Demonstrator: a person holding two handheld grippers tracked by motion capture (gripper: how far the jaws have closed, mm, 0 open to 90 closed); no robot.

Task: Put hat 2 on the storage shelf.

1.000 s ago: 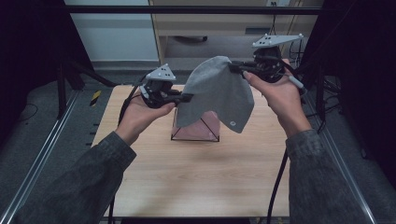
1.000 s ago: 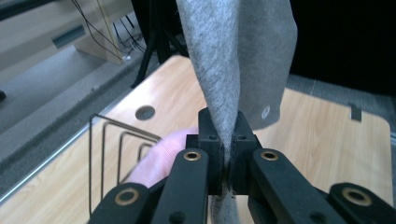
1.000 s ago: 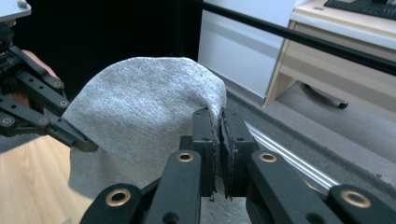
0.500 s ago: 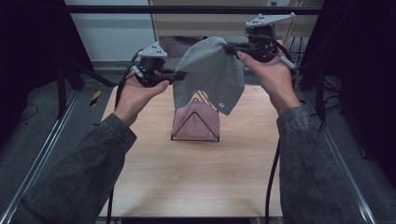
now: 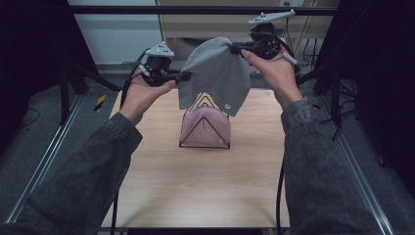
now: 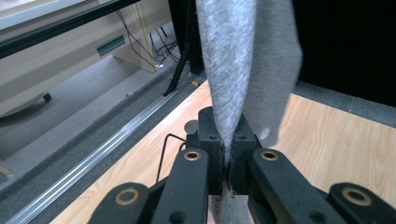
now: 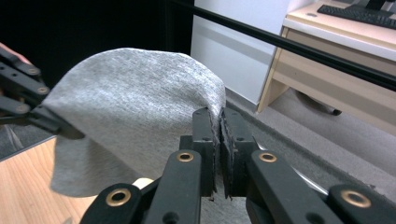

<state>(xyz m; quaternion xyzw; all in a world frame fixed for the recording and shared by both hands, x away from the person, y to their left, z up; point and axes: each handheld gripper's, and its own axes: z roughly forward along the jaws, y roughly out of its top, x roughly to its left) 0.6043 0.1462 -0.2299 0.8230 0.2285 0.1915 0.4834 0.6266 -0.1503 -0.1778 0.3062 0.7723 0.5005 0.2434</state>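
Observation:
A grey knit hat [image 5: 214, 73] hangs in the air above the table, stretched between both grippers. My left gripper [image 5: 185, 76] is shut on its left edge, with grey fabric [image 6: 243, 74] pinched between the jaws [image 6: 229, 149]. My right gripper [image 5: 235, 48] is shut on the hat's upper right edge, where the cloth [image 7: 135, 116] is clamped [image 7: 219, 140]. Below the hat, a black wire stand [image 5: 204, 128] holds a pink hat [image 5: 205, 125] at the table's middle.
The light wooden table [image 5: 195, 186] has open room in front of the stand. Metal rails [image 5: 49, 156] run along both sides. A desk with a drawer [image 5: 215, 24] stands behind. A yellow-black tool [image 5: 100, 102] lies on the floor at left.
Both grippers have lifted the grey hat higher and farther back, and more of the pink hat on the stand has come into sight.

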